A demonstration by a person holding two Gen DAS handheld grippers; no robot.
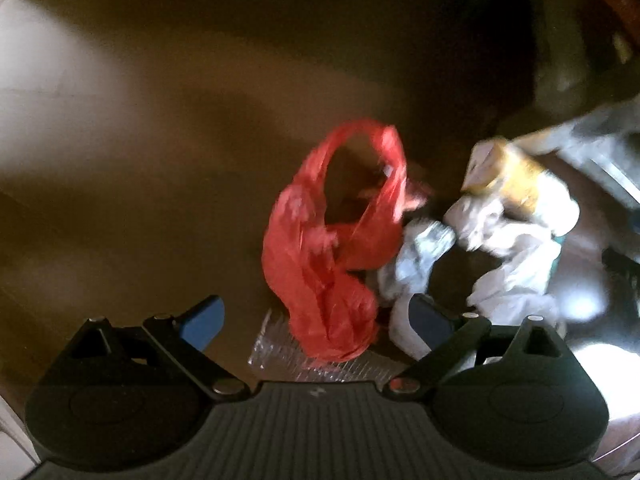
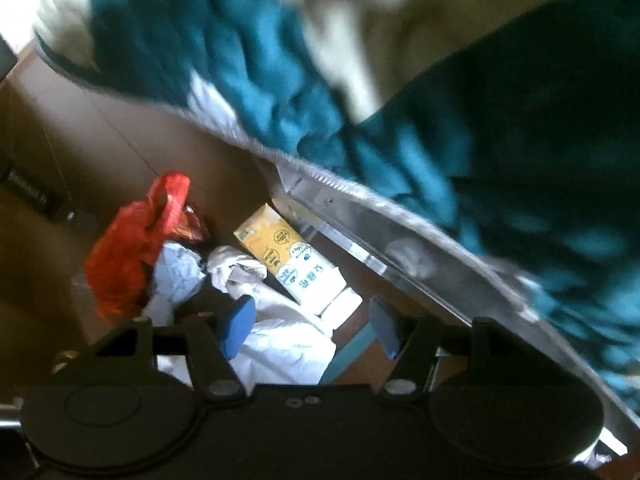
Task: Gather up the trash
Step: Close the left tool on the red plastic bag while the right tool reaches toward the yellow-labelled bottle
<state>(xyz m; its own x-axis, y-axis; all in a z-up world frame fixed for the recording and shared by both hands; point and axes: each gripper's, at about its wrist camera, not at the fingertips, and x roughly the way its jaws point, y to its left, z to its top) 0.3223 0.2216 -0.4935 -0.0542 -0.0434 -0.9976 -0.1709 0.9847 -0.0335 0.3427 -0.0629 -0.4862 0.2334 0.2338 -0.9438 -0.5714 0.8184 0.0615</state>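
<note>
Trash sits mid-frame: red bag [image 1: 320,248] runs lengthwise between the spread, empty left claw [image 1: 316,324]; right claw [image 2: 310,326], also released, straddles white wrapping [image 2: 280,328].

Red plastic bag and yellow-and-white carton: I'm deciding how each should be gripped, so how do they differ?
The red plastic bag is soft and crumpled, with open handle loops; the yellow-and-white carton is a rigid box with flat printed faces. The bag is one plain colour; the carton is yellow at one end, white at the other. The bag slumps in a heap; the carton lies flat on its side. Both rest on the brown floor beside crumpled white paper.
</note>
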